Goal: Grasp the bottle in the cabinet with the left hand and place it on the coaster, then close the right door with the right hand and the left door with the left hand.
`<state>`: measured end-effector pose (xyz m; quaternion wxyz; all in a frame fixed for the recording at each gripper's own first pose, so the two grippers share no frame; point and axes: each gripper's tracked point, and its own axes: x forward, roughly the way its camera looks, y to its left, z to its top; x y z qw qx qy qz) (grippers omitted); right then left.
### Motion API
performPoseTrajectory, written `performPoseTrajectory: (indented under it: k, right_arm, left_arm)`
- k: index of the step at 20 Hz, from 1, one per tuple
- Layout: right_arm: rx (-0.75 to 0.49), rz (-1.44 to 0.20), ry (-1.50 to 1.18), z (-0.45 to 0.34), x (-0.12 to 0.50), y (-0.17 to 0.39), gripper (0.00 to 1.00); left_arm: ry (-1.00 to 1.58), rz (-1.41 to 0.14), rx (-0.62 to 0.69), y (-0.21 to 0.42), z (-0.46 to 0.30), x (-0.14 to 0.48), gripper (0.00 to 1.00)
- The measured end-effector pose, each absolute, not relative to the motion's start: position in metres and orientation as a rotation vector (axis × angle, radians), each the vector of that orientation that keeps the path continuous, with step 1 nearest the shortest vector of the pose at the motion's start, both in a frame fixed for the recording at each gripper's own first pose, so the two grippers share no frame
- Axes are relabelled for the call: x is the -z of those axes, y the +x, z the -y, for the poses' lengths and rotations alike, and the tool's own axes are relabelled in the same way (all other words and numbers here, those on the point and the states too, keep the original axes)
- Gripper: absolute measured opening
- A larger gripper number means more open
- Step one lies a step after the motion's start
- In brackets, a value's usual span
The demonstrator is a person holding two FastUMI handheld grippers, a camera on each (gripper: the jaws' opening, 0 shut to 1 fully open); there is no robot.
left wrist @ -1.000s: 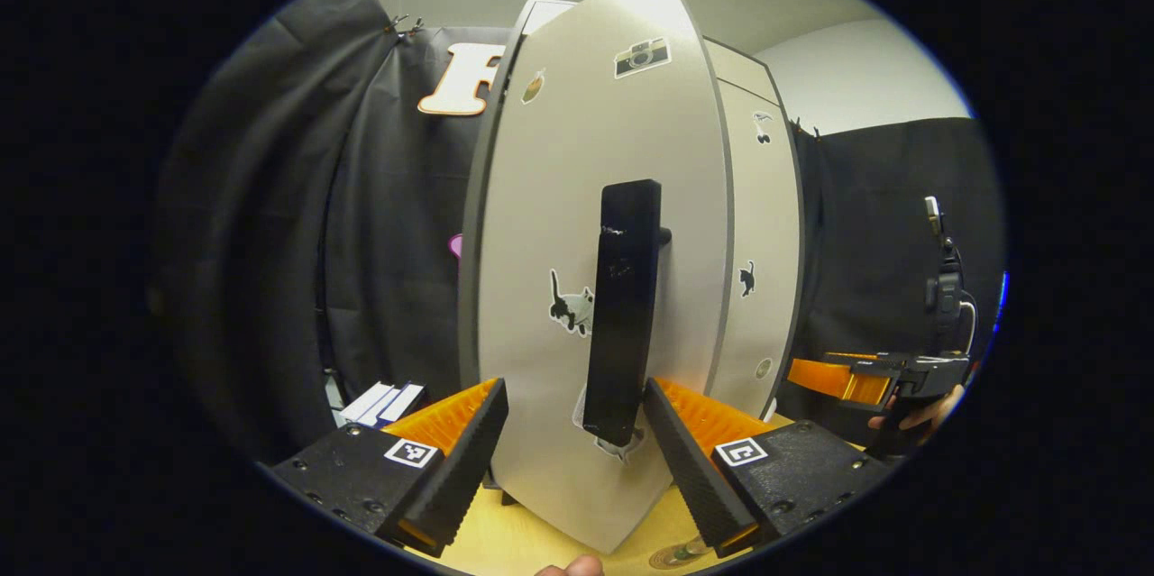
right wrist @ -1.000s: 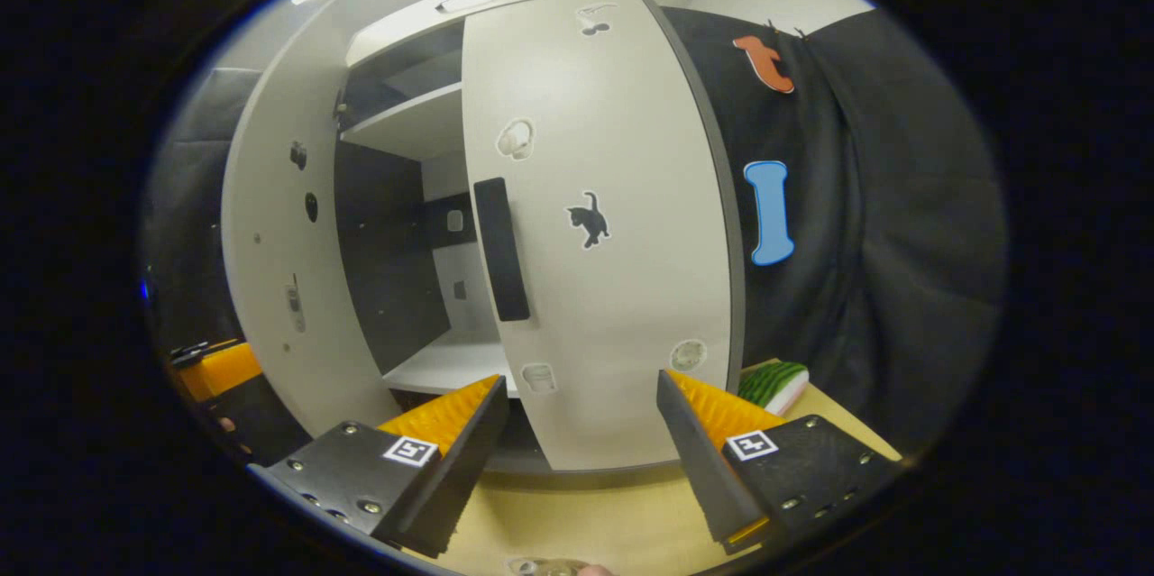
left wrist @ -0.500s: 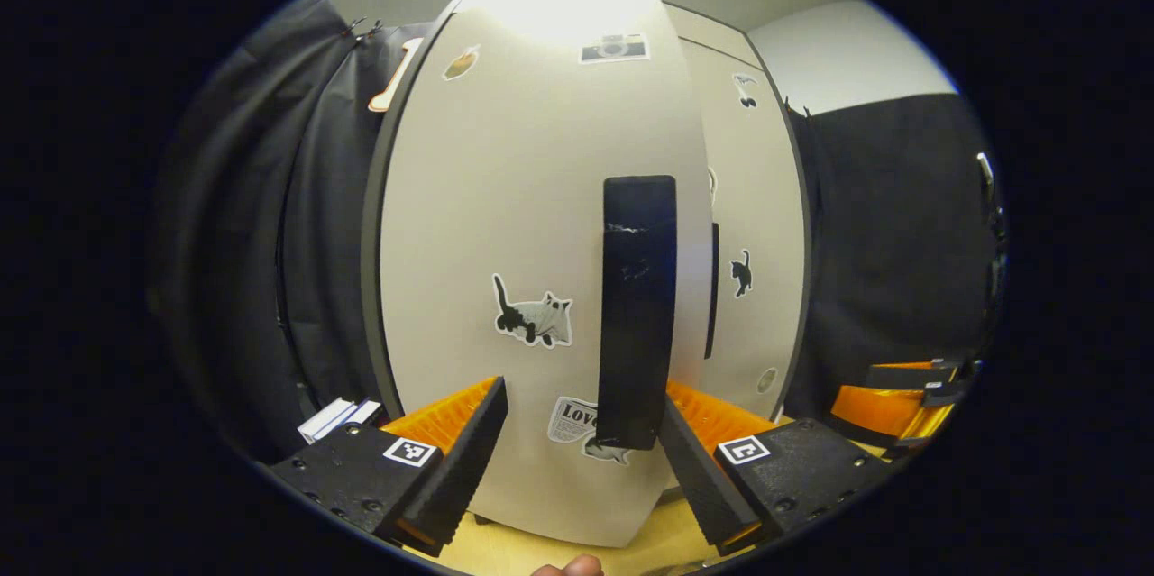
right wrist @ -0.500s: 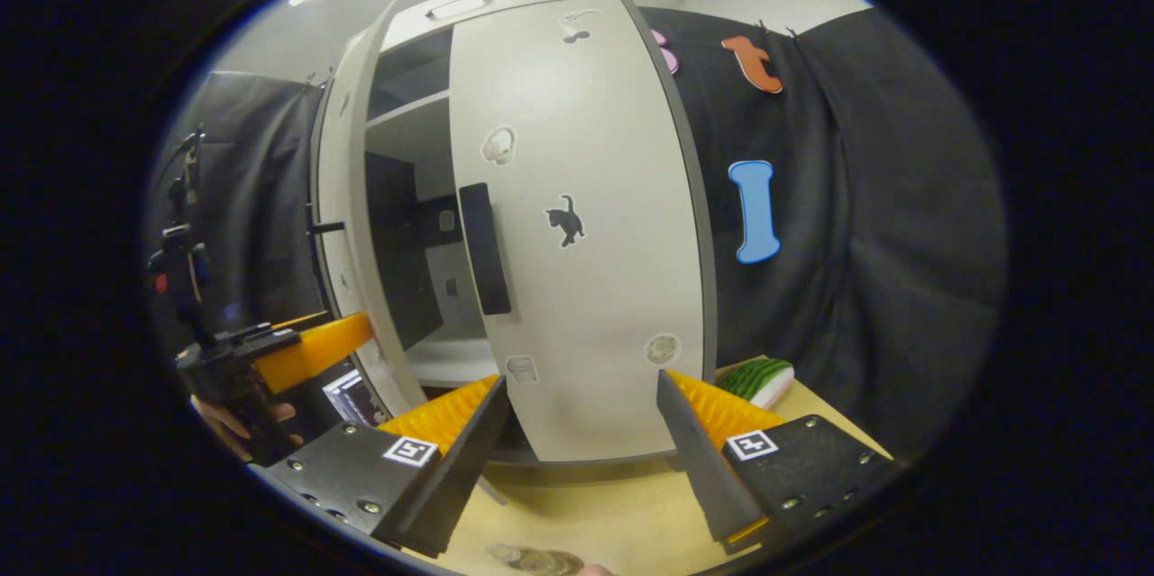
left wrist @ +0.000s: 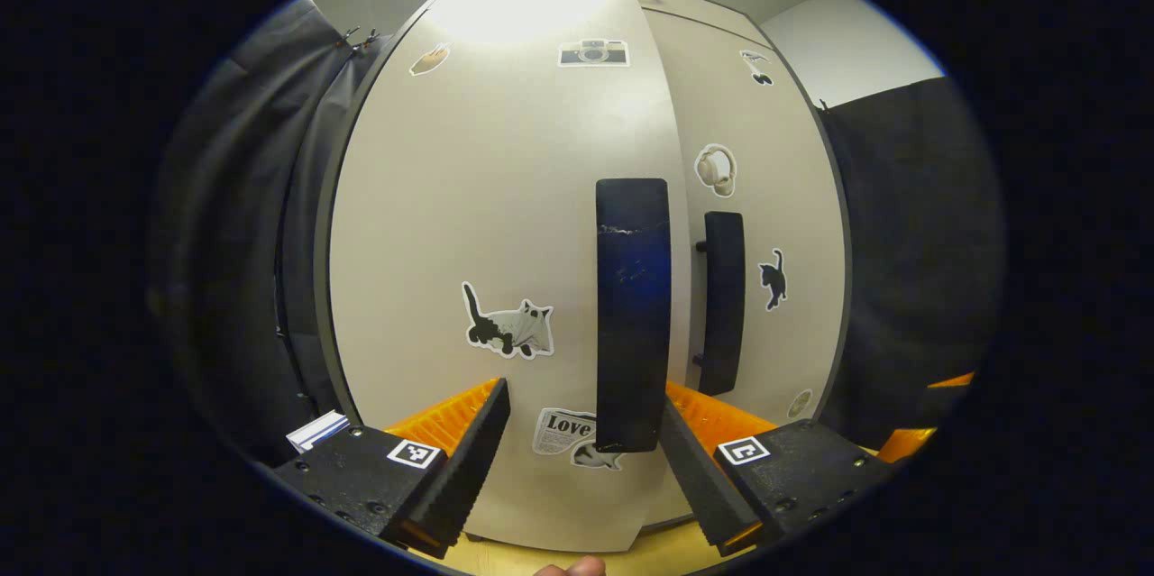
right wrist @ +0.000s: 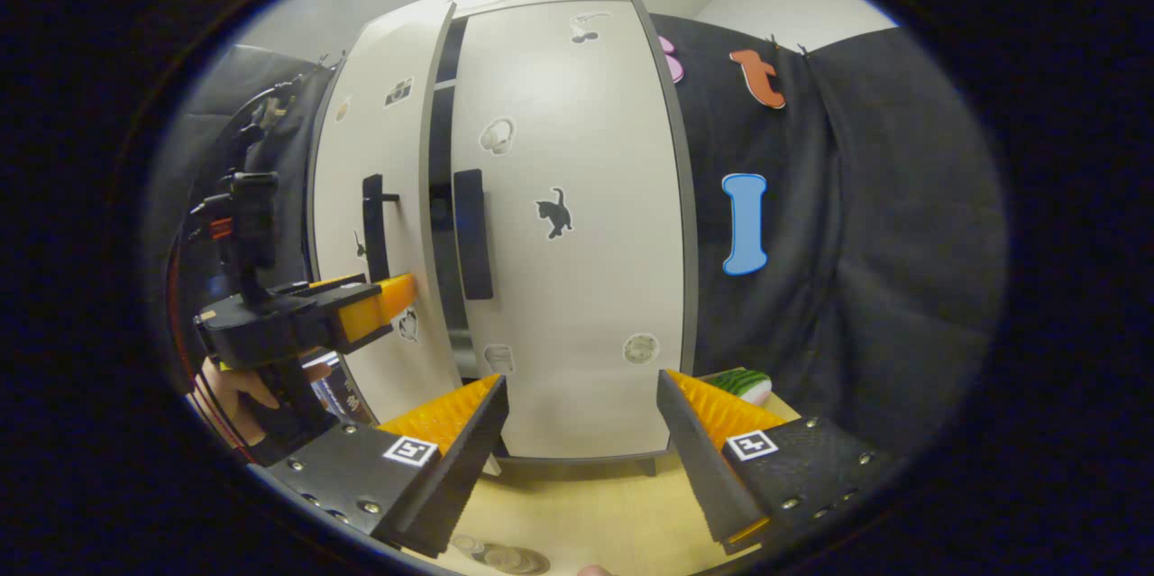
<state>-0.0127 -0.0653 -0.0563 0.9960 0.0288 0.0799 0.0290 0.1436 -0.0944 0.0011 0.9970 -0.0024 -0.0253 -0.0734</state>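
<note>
- Up close in the left gripper view, the left gripper [left wrist: 584, 459] faces the pale grey left cabinet door [left wrist: 469, 224], its fingers spread wide and gripping nothing.
- Between those fingers stands the door's black upright bar handle [left wrist: 633, 315]; whether either finger touches it I cannot tell.
- From the right gripper view, a dark narrow gap shows between the left cabinet door and the pale grey right cabinet door [right wrist: 577, 224], so the left one is not quite shut.
- Right cabinet door looks flush with the cabinet frame, with its own black upright handle [right wrist: 473, 233] near the gap.
- Right gripper [right wrist: 581, 450] hangs back from the cabinet over the light wooden tabletop [right wrist: 586, 513], fingers wide apart and empty.
- Clear ribbed bottle [right wrist: 505, 556] shows at the bottom edge of the right gripper view, on the tabletop just before the fingers; a coaster under it cannot be made out.
- A green-striped slice-shaped object [right wrist: 744, 382] lies on the tabletop beside the cabinet's right side.
</note>
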Motion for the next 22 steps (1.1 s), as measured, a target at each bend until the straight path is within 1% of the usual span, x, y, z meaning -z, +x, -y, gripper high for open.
performPoseTrajectory:
  k: [10,13,16,22]
  right_arm:
    - [-0.066,-0.18,0.055,0.075,0.063,-0.018,1.0]
    - [-0.067,-0.178,0.057,0.077,0.061,-0.023,1.0]
    - [-0.065,-0.17,0.06,0.081,0.055,-0.028,1.0]
    - [-0.075,-0.126,0.082,0.082,0.03,-0.04,1.0]
  left_arm:
    - [0.03,0.064,0.052,0.175,0.099,0.002,0.96]
    - [0.048,0.051,0.047,0.176,0.103,0.005,0.97]
    - [0.018,0.048,0.071,0.159,0.113,0.002,0.98]
    - [0.011,0.071,0.084,0.098,0.107,-0.018,0.97]
